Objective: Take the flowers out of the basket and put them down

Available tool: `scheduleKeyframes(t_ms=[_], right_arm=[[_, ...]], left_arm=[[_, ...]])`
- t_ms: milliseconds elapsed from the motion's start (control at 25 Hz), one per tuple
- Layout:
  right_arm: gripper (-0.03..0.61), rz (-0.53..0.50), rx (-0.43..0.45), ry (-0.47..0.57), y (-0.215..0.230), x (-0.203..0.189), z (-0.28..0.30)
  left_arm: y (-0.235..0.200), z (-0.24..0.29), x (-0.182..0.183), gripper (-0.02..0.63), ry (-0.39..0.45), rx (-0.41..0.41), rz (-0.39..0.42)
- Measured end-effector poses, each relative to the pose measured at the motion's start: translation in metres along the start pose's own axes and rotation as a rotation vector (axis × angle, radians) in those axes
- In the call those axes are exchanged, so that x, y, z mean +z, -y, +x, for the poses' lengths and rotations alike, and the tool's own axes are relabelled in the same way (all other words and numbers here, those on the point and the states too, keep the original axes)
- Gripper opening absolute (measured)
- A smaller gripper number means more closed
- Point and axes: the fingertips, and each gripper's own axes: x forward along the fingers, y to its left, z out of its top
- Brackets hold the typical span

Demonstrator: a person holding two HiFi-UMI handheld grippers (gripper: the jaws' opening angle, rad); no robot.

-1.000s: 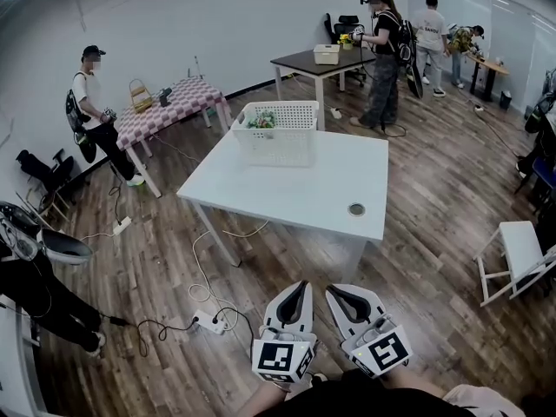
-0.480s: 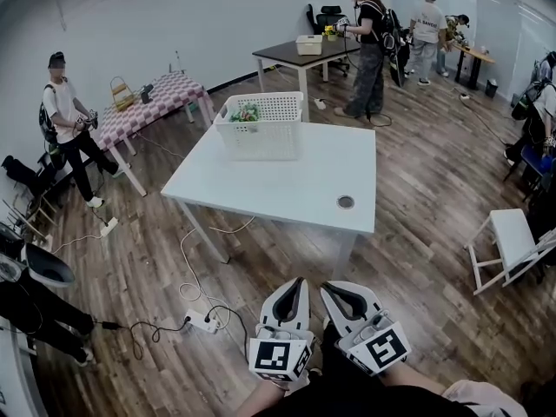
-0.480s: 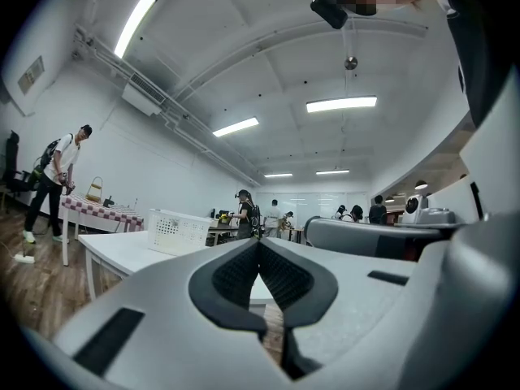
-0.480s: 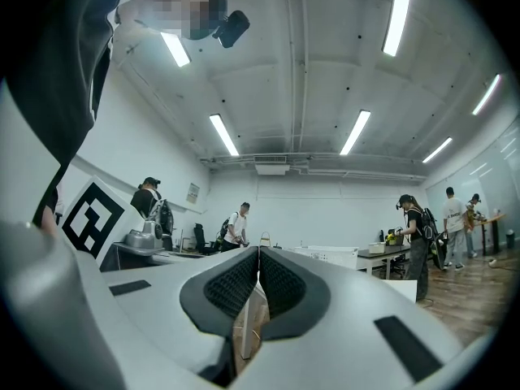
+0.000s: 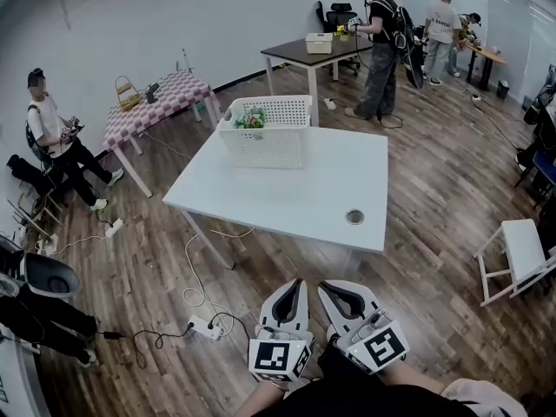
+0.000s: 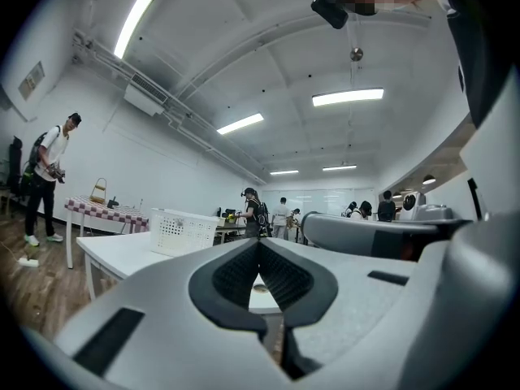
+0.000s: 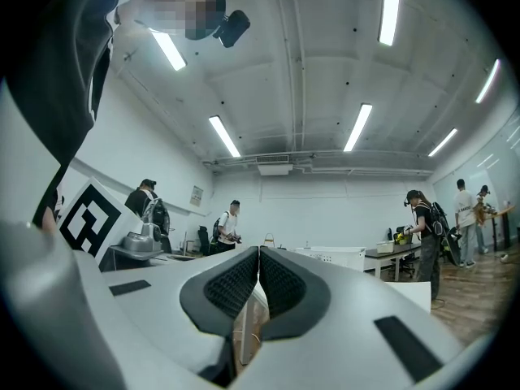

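Observation:
A white perforated basket stands at the far end of the white table. Green and pink flowers show in its left part. The basket also shows small in the left gripper view, and the basket shows far off in the right gripper view. Both grippers are held low near my body, well short of the table. My left gripper is shut with nothing in it. My right gripper is shut and empty too.
A round grommet hole sits near the table's right front edge. A power strip and cables lie on the wood floor in front. A white stool stands at the right. Other people work at tables behind and at the left.
The view has shifted slightly, and the table and basket sit a little lower and to the right. Both grippers stay shut in the same place near my body.

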Motion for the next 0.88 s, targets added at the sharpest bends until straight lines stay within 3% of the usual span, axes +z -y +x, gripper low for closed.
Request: scheduleKeyframes(t_ms=[600,880], right_arm=[[0.02,0.039,0.05,-0.011,0.085,-0.005,0.079],[0.02,0.053,0.06,-0.014,0.129,-0.015,0.095]], left_arm=[[-0.045,0.102,0.017,0.0,-0.01,0.052,0.001],[-0.046,0.151,0.012,0.0,-0.009,0.059,-0.006]])
